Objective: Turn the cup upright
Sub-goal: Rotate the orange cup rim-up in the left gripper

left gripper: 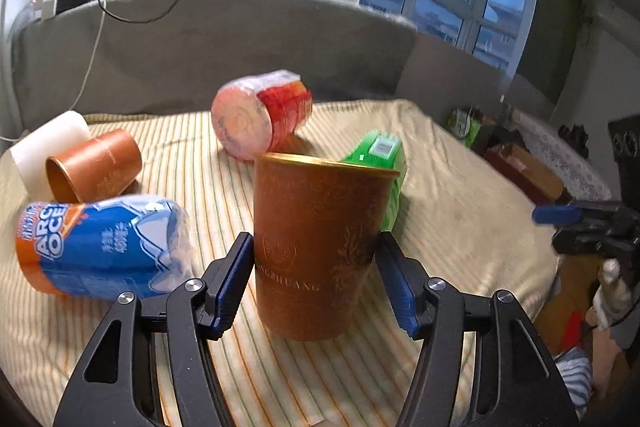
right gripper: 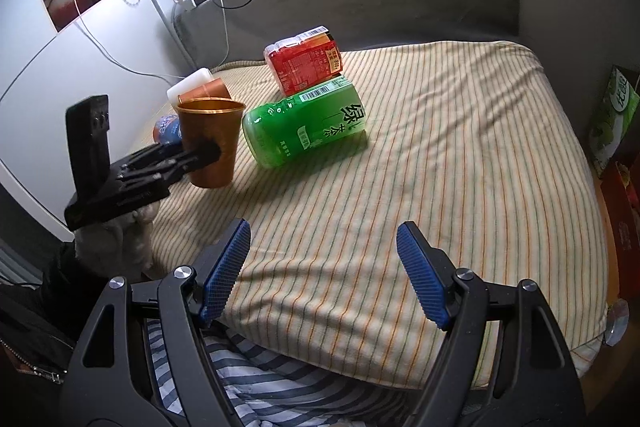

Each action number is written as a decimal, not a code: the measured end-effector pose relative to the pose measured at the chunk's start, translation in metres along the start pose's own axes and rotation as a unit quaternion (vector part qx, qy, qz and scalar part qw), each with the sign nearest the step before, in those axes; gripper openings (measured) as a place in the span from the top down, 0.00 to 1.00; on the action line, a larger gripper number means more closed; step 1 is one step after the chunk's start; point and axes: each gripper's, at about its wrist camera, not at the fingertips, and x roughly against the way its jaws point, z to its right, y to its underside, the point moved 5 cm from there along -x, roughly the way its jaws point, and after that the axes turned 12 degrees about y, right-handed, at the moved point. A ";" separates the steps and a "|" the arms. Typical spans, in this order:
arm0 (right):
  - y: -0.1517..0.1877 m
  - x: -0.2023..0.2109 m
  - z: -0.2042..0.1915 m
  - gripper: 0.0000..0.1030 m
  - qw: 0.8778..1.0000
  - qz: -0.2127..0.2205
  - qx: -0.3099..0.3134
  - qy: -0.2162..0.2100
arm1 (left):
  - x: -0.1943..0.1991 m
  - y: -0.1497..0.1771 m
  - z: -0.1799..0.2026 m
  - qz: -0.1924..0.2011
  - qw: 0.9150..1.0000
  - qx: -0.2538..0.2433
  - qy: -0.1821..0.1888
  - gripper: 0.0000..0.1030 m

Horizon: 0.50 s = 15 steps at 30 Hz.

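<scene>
Left gripper (left gripper: 314, 259) level, pads clamped on the upright copper cup (left gripper: 320, 247) on the near left of the striped bedspread (left gripper: 460, 195), right gripper (right gripper: 324, 267) spread wide, holding nothing, blue bottle (left gripper: 100, 247) reading "ARC OCE", green bottle (right gripper: 304, 123) lying right of the cup.

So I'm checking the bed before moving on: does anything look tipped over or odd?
Yes. A second copper paper cup lies on its side near the white block, and three bottles are toppled. The copper cup between the left claw's pads stands upright.
</scene>
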 end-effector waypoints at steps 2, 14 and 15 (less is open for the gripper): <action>0.000 0.001 0.000 0.24 1.000 0.002 -0.003 0.001 | -0.001 0.004 -0.002 -0.006 1.000 0.002 0.000 0.41; -0.002 0.003 -0.008 0.24 1.000 0.006 0.003 -0.004 | 0.015 0.016 0.004 -0.011 1.000 -0.006 -0.003 0.41; -0.002 0.003 -0.009 0.24 1.000 0.007 0.003 -0.005 | 0.016 0.016 0.005 -0.012 1.000 -0.007 -0.003 0.41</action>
